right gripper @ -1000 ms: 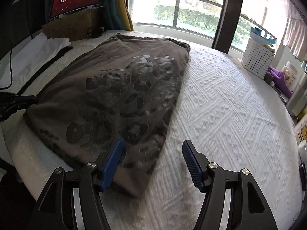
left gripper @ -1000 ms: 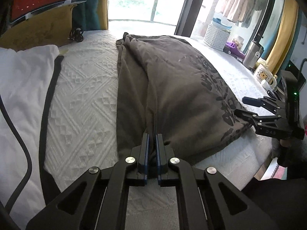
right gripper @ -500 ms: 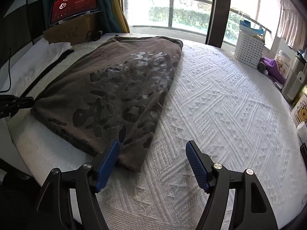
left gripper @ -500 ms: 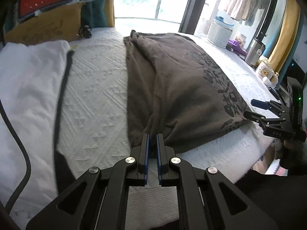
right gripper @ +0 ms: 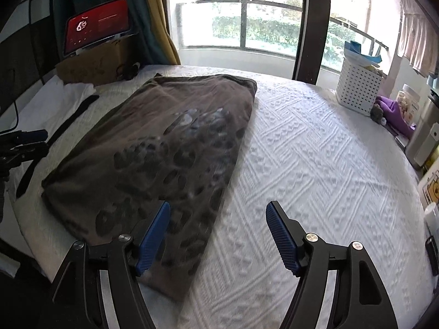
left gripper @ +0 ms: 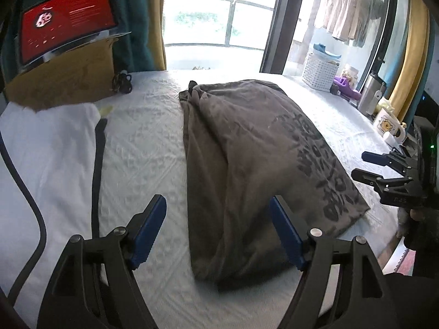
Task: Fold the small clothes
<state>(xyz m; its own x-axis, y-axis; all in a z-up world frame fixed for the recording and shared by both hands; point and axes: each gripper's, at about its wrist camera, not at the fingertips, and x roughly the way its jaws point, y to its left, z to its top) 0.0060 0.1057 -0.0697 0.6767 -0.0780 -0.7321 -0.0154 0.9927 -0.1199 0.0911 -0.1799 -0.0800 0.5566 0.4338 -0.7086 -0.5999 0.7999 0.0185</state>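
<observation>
A brown shirt with a dark print lies folded lengthwise on the white textured bedspread; it also shows in the right wrist view. My left gripper is open and empty, just above the shirt's near left corner. My right gripper is open and empty above the shirt's near right corner. The right gripper also shows at the right edge of the left wrist view. The left gripper shows at the left edge of the right wrist view.
A white garment with black trim lies left of the shirt. A cardboard box with a red screen stands at the back left. A white basket, purple cloth, flask and mug line the right side.
My left gripper was shut on the shirt's near edge; now it is open and has let go. Both grippers have drawn back a little. The shirt lies flat.
</observation>
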